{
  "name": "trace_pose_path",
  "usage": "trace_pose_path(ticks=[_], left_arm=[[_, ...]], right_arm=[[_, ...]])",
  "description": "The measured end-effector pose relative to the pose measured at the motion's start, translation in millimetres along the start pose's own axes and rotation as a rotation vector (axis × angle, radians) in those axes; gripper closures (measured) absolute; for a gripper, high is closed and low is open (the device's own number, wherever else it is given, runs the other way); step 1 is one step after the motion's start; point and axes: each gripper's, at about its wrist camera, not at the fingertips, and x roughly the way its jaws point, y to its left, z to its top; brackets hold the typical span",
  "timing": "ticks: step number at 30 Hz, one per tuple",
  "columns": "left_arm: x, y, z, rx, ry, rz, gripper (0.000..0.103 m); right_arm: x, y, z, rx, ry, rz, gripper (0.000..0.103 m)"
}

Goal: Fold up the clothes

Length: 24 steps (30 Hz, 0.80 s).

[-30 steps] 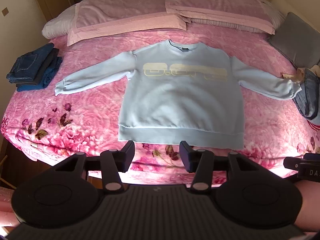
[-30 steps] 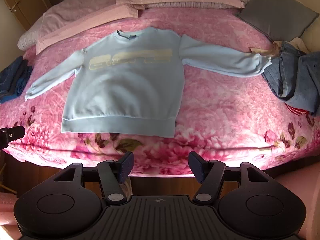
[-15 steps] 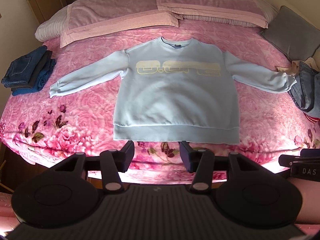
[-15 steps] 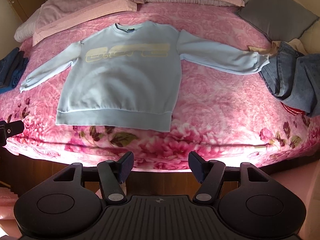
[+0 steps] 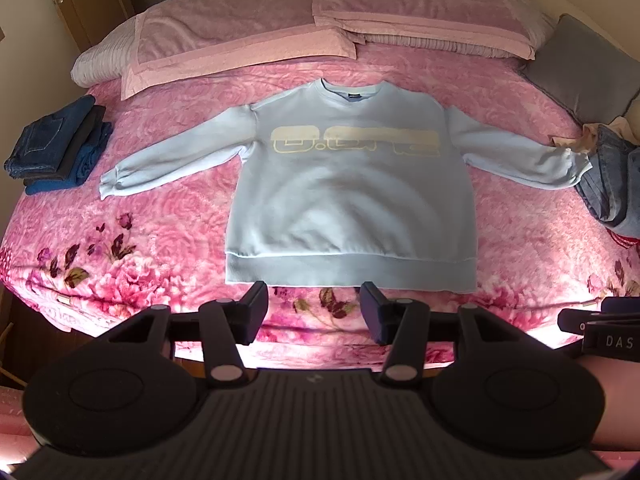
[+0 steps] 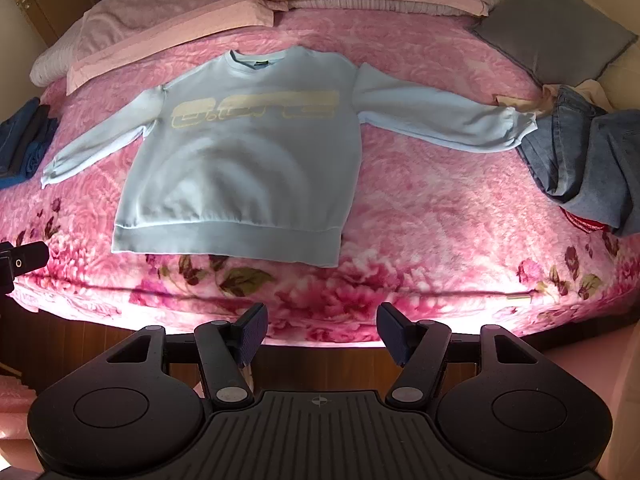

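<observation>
Left gripper [image 5: 314, 314] at 6 o'clock, jaws wide, nothing between them. Right gripper [image 6: 320, 334] likewise gaping, empty, above the bed edge. Sweatshirt [image 5: 352, 204] just beyond, flat on pink blanket [image 5: 160, 236], front up, sleeves spread to 9 and 3. Folded jeans [image 5: 56, 144] at 9 o'clock; loose jeans [image 6: 580, 160] at 3, touching the cuff. Pillows [image 5: 420, 8] at 12.

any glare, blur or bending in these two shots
Left wrist view: sharp, fisheye curves the bed edge, bright glare strip along the near edge behind the open left gripper. Right wrist view: same bowing, the sweatshirt evenly lit and crisp, floor below dark, glare strip above the open right gripper.
</observation>
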Motion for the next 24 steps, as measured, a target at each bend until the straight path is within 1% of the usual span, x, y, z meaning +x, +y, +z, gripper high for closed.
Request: trace_pose_path(ticks=[8, 12, 18, 21, 24], left_arm=[[7, -2, 8, -0.001, -0.012, -0.008, 0.056], [17, 4, 14, -0.036, -0.02, -0.029, 0.056], [40, 28, 28, -0.124, -0.038, -0.053, 0.056], [55, 51, 38, -0.19, -0.053, -0.046, 0.056], [71, 83, 48, -0.286, -0.074, -0.032, 0.055]], right_arm=[[-1, -3, 6, 0.01, -0.016, 0.0, 0.039], [3, -7, 12, 0.032, -0.025, 0.006, 0.039], [13, -14, 29, 0.094, -0.055, 0.012, 0.039], [23, -13, 42, 0.116, -0.068, 0.025, 0.039], [33, -10, 60, 0.132, -0.086, 0.039, 0.039]])
